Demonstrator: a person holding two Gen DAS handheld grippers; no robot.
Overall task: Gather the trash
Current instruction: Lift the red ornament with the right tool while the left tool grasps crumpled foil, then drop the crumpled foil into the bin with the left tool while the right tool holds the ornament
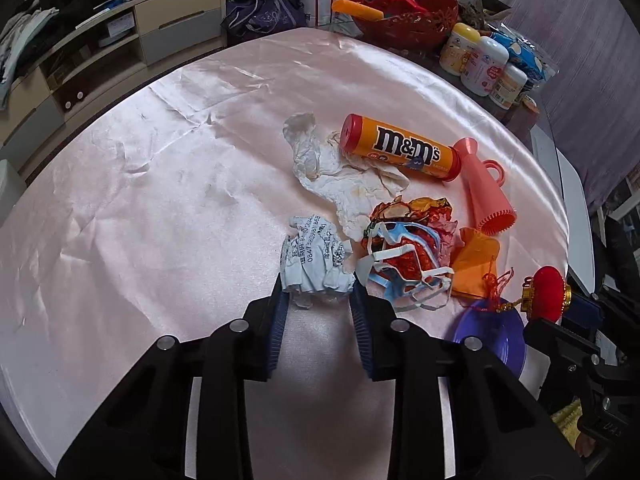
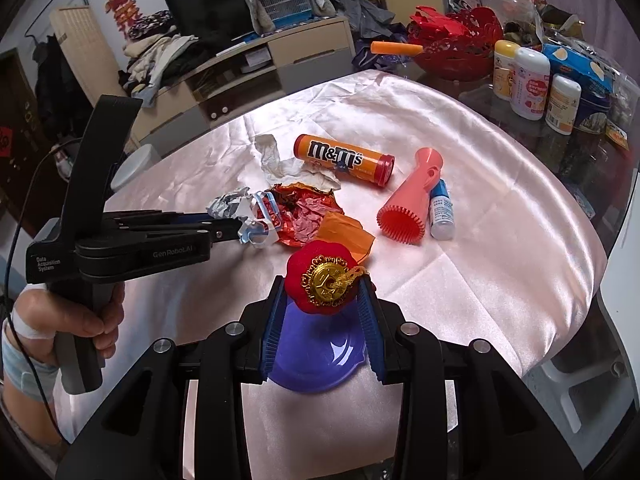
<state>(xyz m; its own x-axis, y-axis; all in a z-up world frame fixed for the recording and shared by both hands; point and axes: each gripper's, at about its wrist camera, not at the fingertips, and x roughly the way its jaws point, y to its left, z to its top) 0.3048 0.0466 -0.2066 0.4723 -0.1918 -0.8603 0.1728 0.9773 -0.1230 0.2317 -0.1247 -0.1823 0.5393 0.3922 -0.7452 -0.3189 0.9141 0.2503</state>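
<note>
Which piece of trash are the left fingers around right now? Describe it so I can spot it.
On the pink satin tablecloth, find the orange M&M's tube. Nearer the camera, past the stained white tissue, lies the crumpled pale-blue paper, between the left gripper fingers. Unlike the red foil wrapper beside it, it carries black printed numbers.

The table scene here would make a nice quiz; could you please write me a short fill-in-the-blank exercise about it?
1. The right gripper holds a red ornament above a ____ plate.
2. The left gripper has its fingers on either side of a crumpled ____.
3. The orange tube lying on the tablecloth is printed with the brand ____.
4. The pink cone-shaped brush lies on its ____.

Missing words: purple; receipt; m&m's; side
</note>
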